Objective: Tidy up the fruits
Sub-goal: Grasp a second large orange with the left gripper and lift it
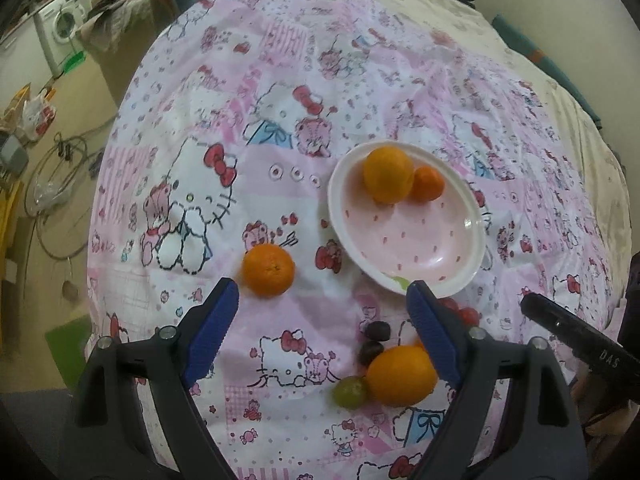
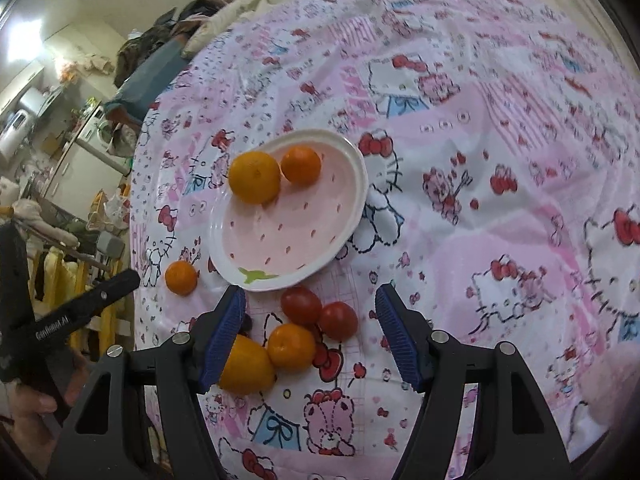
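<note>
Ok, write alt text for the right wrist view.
The right gripper, jaws open and empty, points down at two red tomatoes and two oranges on a pink cartoon-print sheet. Just beyond, a pink plate holds two more oranges.

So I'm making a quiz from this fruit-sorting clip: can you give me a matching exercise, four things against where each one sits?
1. large orange
2. lone mandarin
3. two red tomatoes
4. green grape

A. on the cloth, left of the plate
B. in the plate, touching a small mandarin
C. beside a big orange on the cloth
D. on the cloth, between the right gripper's open jaws

Pairs: 1-B, 2-A, 3-D, 4-C
</note>
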A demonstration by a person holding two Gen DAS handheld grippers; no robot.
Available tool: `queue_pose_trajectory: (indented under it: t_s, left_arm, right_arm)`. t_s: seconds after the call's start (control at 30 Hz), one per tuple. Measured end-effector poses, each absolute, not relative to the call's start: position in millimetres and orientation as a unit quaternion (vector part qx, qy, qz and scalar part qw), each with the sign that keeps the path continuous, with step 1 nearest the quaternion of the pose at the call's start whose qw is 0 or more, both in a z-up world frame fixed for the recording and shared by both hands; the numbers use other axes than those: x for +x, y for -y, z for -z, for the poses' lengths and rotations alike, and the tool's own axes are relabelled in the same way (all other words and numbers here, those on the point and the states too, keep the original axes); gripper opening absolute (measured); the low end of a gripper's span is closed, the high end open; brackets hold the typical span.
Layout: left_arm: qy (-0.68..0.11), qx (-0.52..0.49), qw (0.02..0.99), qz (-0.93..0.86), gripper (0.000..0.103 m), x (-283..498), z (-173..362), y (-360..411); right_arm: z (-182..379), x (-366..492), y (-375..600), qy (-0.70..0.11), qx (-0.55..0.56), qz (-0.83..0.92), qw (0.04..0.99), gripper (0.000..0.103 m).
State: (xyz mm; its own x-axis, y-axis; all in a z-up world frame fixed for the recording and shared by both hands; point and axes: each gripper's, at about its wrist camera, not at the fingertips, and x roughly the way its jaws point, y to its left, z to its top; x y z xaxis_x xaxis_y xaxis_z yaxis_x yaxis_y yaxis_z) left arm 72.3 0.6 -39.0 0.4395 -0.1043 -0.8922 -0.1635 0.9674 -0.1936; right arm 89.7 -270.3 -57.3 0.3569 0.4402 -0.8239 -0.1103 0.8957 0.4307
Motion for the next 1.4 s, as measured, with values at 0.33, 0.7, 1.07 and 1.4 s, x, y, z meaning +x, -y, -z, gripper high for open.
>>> queue_pose_trajectory:
  t_s: [0.33,0.7,1.07,1.4]
  left_arm:
    - [-0.619,-0.096,0.776,0.074,0.083,69,86,52]
    - [-0.647,-0.005,0.755,0.104,0.076,65,114,105]
    - [-0.638,-0.017,0.758,0.134,0.055,57,99,108]
    - [-0.574,-0.125,0.809,0.020,0.055,69,41,10]
  right_arm:
    - [72,101,275,-0.561,0.184,-0.147,0.794,0.070]
    - [73,101,290,-0.565,0.203,-0.136,0.788,0.070]
    - [71,101,284,-0.568,0.194,-0.144,0.787,0.070]
    - [74,99,250,-0.577,0.164,-0.194,0.776,0.070]
